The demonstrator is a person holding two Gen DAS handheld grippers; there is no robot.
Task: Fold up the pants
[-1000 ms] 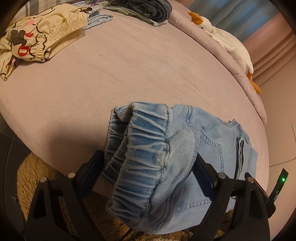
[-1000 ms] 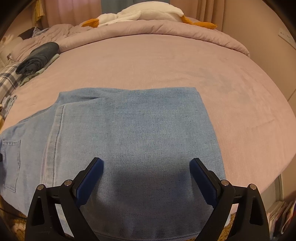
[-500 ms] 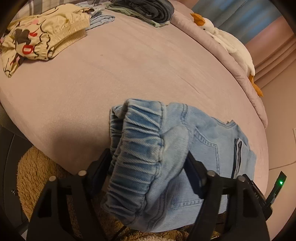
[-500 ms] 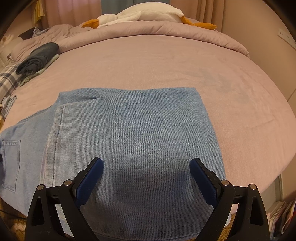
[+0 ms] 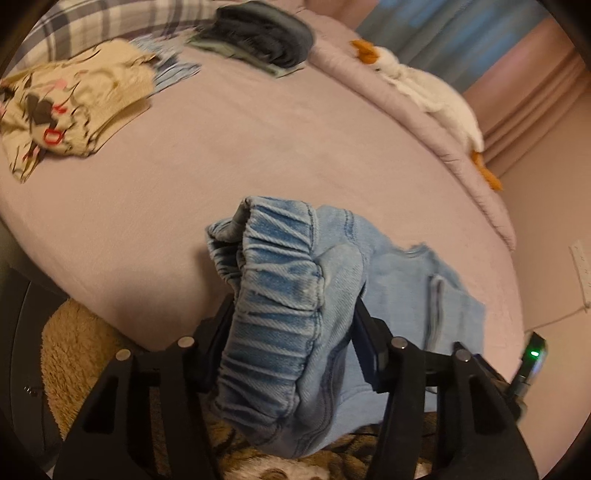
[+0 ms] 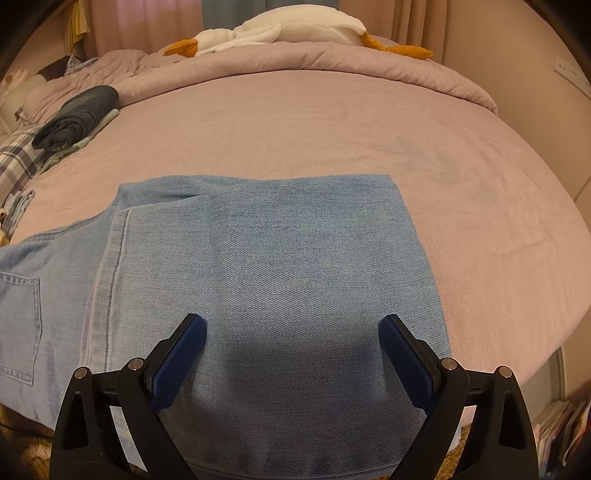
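Two grippers: left gripper [image 5: 295,332] fingers clamp pants [image 5: 280,295] waistband; right gripper [image 6: 291,354] fingers wide apart above.

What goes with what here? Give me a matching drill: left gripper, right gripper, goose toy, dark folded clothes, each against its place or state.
Things:
1. left gripper
2. right gripper
3. goose toy
4. dark folded clothes

Places or states:
A. on the duvet at the far side of the bed
B. open above the flat part of the jeans
C. far left of the bed, beside plaid fabric
D. shut on the jeans' elastic waistband

Pairs: 1-D, 2-B, 3-A, 4-C
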